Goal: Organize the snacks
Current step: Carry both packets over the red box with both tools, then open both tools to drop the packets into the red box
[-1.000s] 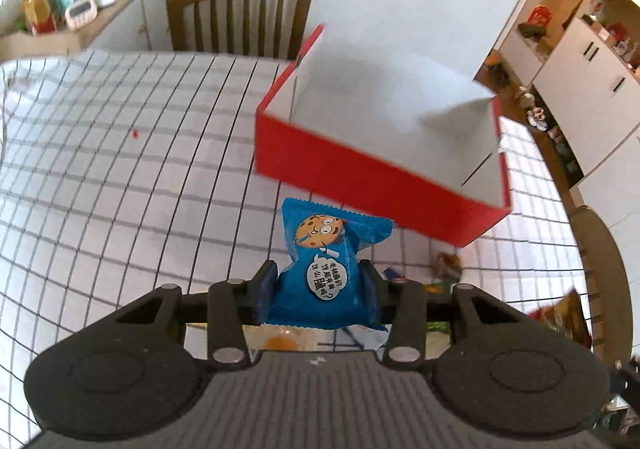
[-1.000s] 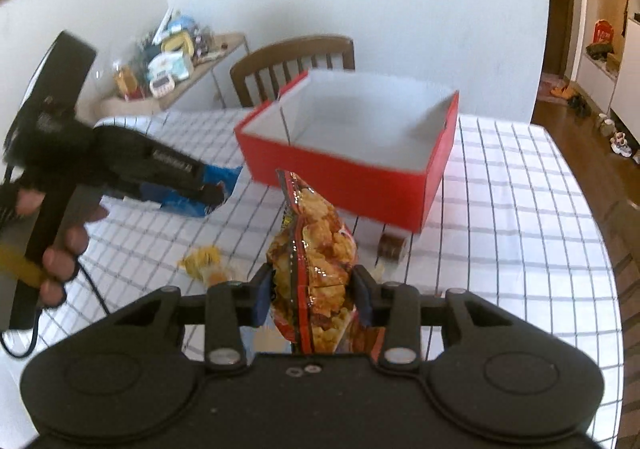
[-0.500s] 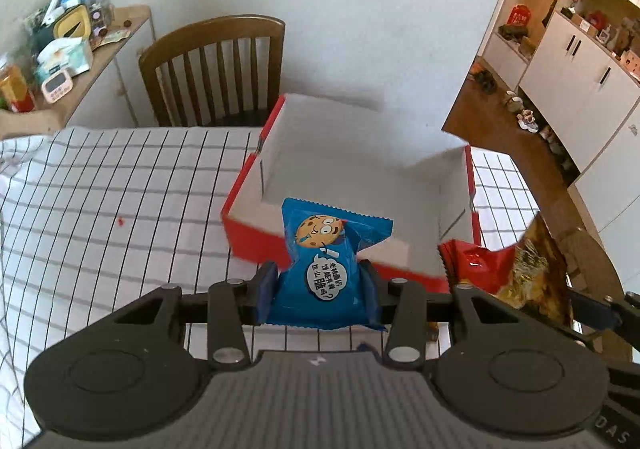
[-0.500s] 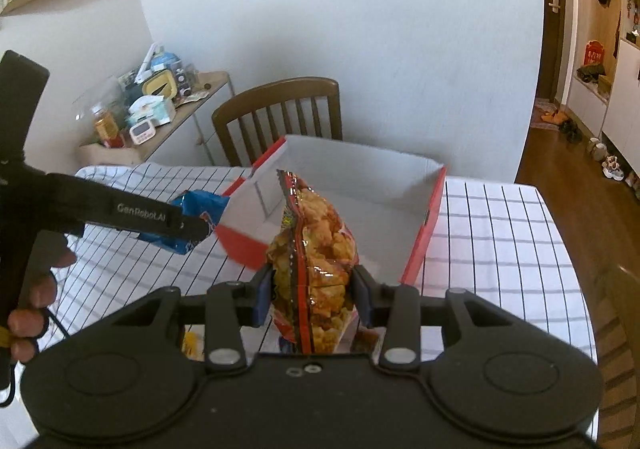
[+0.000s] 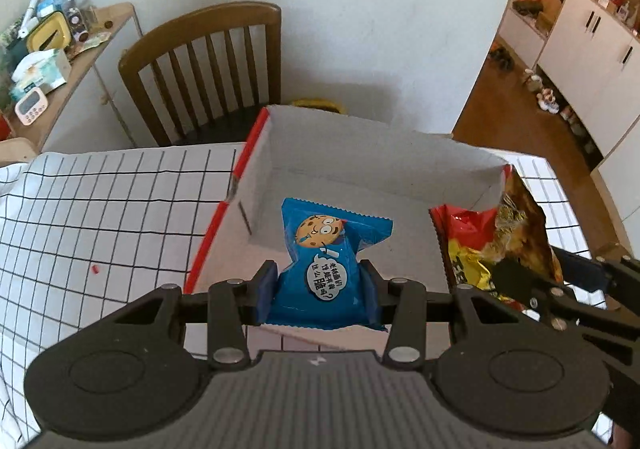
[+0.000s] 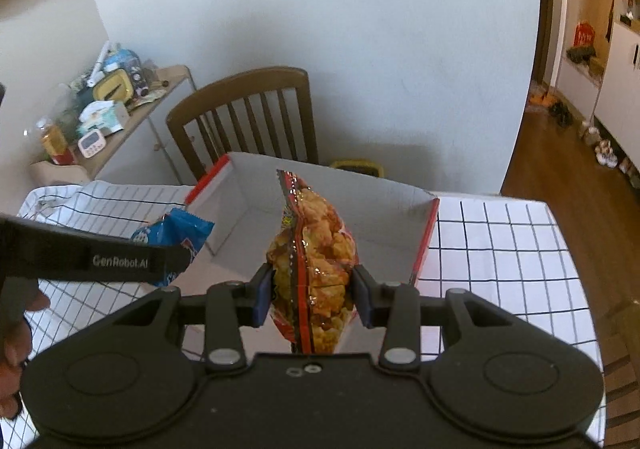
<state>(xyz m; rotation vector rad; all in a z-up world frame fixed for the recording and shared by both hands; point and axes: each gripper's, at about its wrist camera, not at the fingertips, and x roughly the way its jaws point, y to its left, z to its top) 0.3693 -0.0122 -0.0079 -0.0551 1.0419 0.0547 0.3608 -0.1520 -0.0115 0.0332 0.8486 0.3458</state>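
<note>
Left gripper (image 5: pixel 318 283) clamped on blue cookie packet (image 5: pixel 326 269); right gripper (image 6: pixel 312 289) clamped on orange crisp bag (image 6: pixel 312 261). Both over red-sided white cardboard box (image 5: pixel 360 177): lower inside, keep apart, then release.

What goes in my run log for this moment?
left gripper: holds blue cookie packet | right gripper: holds orange snack bag | both over red box

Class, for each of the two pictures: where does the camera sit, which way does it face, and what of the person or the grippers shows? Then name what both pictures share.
Left wrist: sits on the left gripper, facing forward and down into the red box; its fingers clamp the blue cookie packet, and the right gripper enters at right.
Right wrist: sits on the right gripper, facing the same box; its fingers clamp the orange snack bag, with the left gripper and the person's hand at left.
Shared: box, both snacks, wooden chair, checked tablecloth.
</note>
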